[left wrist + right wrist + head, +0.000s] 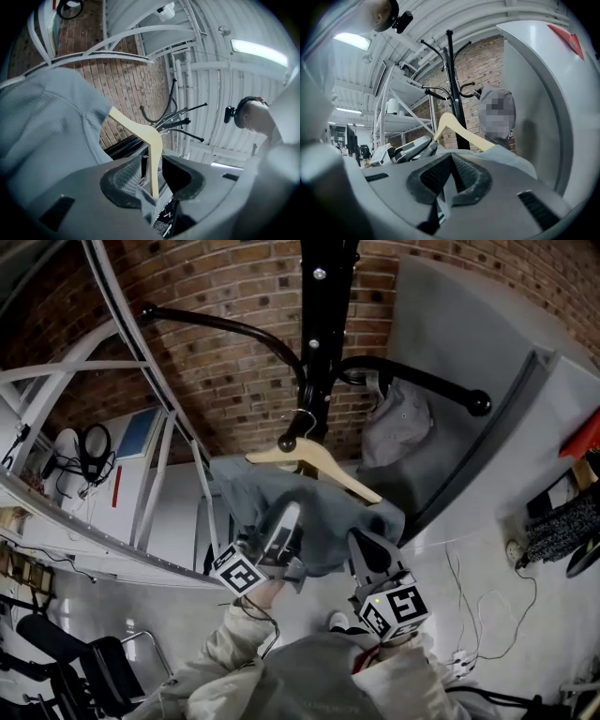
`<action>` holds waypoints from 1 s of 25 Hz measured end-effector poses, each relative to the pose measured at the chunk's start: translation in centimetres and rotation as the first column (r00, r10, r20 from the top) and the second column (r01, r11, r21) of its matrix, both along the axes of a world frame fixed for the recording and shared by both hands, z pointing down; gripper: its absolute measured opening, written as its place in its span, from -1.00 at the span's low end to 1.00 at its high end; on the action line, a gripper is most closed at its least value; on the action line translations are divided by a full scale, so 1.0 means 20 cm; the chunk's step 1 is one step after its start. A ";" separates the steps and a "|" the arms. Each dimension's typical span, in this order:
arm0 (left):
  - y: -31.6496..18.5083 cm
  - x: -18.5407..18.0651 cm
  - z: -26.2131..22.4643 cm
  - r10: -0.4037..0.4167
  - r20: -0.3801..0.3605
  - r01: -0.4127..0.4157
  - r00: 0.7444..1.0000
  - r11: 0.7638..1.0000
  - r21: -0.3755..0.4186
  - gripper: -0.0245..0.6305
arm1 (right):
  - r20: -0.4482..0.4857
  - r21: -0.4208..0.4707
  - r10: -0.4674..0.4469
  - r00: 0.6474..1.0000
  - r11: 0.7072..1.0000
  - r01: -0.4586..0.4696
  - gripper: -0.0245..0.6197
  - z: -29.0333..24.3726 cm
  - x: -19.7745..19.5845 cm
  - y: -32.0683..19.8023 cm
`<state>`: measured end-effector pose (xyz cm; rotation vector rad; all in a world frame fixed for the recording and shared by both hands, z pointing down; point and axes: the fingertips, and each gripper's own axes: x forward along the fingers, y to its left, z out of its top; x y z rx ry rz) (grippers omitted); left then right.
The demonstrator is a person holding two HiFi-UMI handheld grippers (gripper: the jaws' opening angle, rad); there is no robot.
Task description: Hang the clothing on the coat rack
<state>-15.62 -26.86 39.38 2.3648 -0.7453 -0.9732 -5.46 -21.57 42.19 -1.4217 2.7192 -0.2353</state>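
A grey-blue garment (291,493) hangs on a wooden hanger (323,465), held up beside the black coat rack (323,324). The hanger's metal hook (302,418) is close to the pole; I cannot tell whether it rests on a peg. My left gripper (284,521) reaches up under the garment's left side. In the left gripper view the jaws (152,176) stand apart, with the hanger's bar (153,164) and a fold of cloth between them. My right gripper (367,545) is under the right side, and its jaws (449,178) are pinched on a thin fold of the garment (511,157).
A grey cloth item (398,423) hangs on the rack's right arm (441,385). A white metal shelf frame (141,427) stands at left before a brick wall (216,362). A large grey panel (487,427) is at right. A chair (94,671) and cables (487,615) are on the floor.
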 end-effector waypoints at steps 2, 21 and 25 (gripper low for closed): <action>0.07 -0.05 0.02 -0.008 0.034 0.008 0.999 1.000 0.006 -0.50 | -0.003 0.009 -0.008 1.000 1.000 0.008 -0.85 -0.01 -0.07 0.05; 0.75 -0.38 0.09 -0.092 0.374 0.046 0.923 0.990 0.130 -0.73 | -0.024 0.023 0.051 0.998 0.998 -0.050 -0.85 -0.01 -0.51 0.64; 0.87 -0.42 0.12 -0.142 0.459 0.067 0.877 0.982 0.175 -0.79 | -0.032 0.017 0.071 0.997 0.997 -0.070 -0.85 0.01 -0.55 0.75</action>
